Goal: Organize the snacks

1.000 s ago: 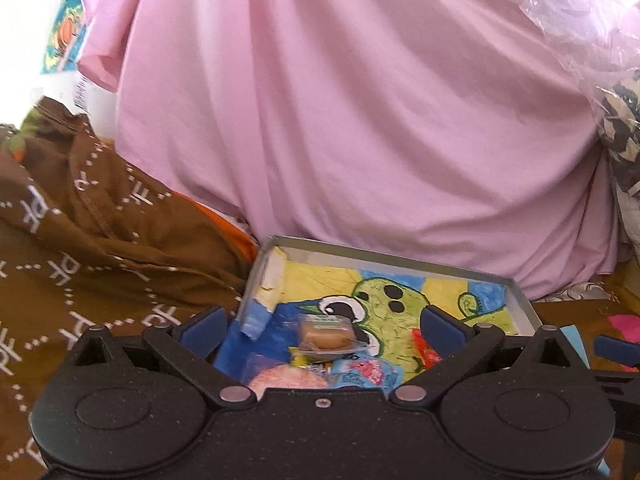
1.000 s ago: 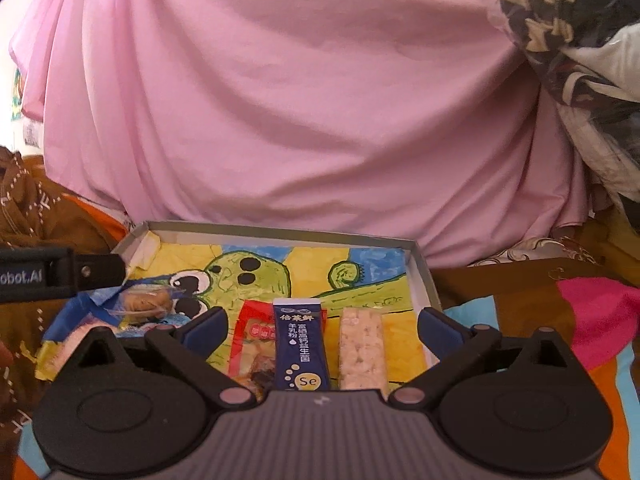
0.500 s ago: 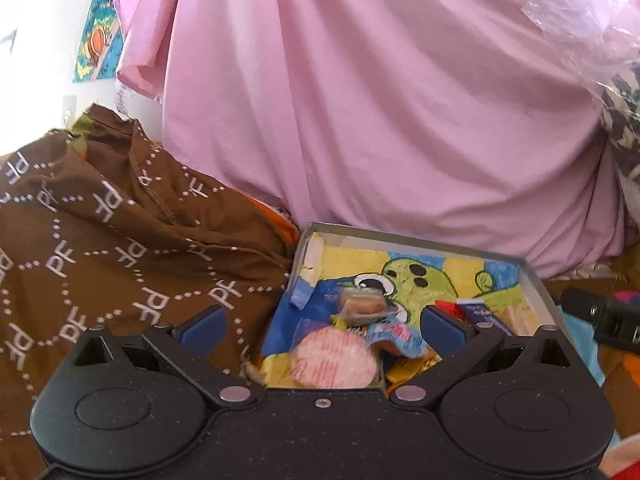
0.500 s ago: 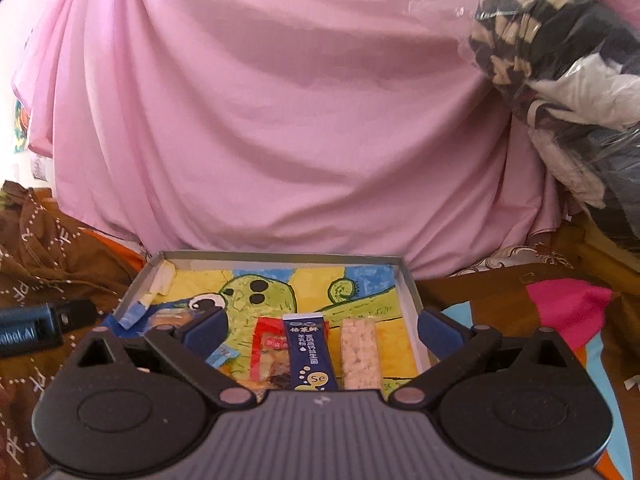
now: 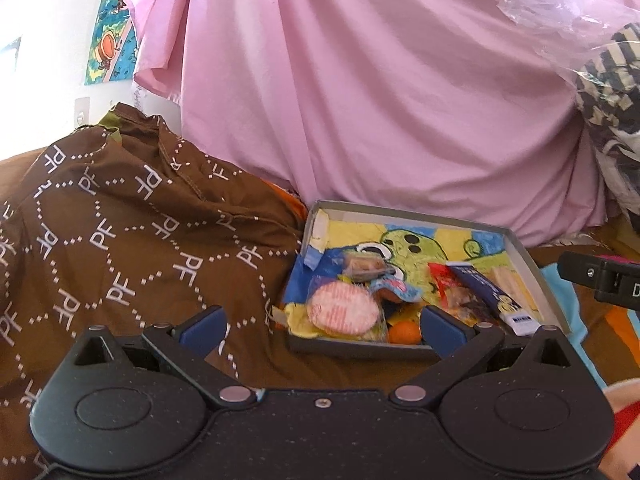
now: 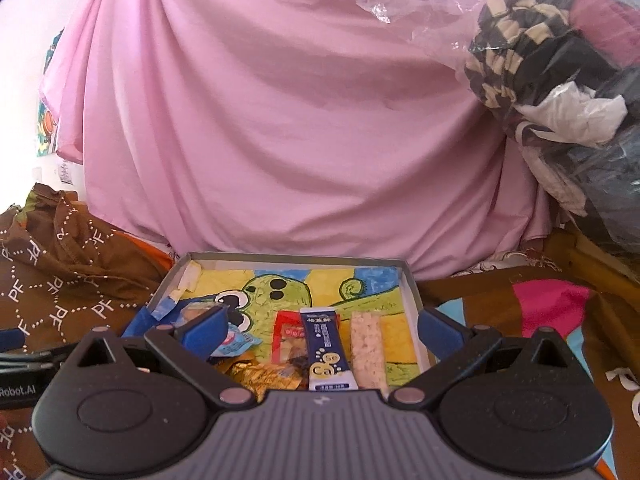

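Note:
A shallow grey box with a green cartoon lining holds the snacks; it also shows in the right wrist view. On its left lie a round pink-striped packet, a clear-wrapped biscuit and an orange candy. On its right lie a red packet, a blue stick sachet and a pale cereal bar, side by side. My left gripper is open and empty, just short of the box's near left corner. My right gripper is open and empty over the box's near edge.
A brown patterned cloth is heaped left of the box. A pink sheet hangs behind it. Bagged clothes are piled at the right. A colourful bedspread lies right of the box.
Both grippers have drawn back from the box and risen. The left one has also swung left, so more brown cloth shows. Both stay open.

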A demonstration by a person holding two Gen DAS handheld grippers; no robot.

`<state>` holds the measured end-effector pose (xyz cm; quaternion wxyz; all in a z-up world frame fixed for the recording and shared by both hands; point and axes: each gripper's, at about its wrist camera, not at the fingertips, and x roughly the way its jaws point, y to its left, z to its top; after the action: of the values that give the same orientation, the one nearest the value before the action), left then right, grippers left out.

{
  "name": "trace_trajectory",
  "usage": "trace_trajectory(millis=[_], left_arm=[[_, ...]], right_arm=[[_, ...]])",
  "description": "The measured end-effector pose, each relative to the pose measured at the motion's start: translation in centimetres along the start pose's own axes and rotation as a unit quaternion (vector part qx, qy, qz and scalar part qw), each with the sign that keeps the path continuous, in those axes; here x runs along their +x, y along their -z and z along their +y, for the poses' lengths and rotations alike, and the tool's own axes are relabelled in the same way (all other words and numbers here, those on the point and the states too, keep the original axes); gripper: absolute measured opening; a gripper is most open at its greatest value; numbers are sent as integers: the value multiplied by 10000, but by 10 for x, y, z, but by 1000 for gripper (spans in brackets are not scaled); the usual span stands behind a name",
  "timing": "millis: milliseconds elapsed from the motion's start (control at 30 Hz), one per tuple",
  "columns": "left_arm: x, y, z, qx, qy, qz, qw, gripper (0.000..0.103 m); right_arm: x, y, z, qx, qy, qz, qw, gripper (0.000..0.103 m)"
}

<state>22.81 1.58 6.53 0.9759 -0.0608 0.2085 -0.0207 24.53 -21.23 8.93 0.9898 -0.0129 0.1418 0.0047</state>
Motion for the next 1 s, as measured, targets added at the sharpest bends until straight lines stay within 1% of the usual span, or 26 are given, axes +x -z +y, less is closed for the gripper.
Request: trace_trajectory(millis=[133, 367, 700, 833, 1000], left_arm=[[-14, 7, -2, 60, 17, 26, 10000, 102], [-32, 13, 1, 76, -65, -12, 9999, 102], [-43, 17, 6, 46, -160, -78, 9998, 102], [-46, 20, 7, -45, -160, -49, 9999, 102], [-51, 23, 6, -14, -189, -24, 9998, 102]], right_arm=[[-16, 8, 0, 91, -55, 1, 9999, 103], [-41, 22, 5, 78, -105, 7, 9999, 103], [-58, 28, 5, 162, -116, 5, 9998, 103], [-62, 31, 3, 210, -73, -16, 9998, 103], [-70, 36, -3, 409, 119, -111, 9990, 103]])
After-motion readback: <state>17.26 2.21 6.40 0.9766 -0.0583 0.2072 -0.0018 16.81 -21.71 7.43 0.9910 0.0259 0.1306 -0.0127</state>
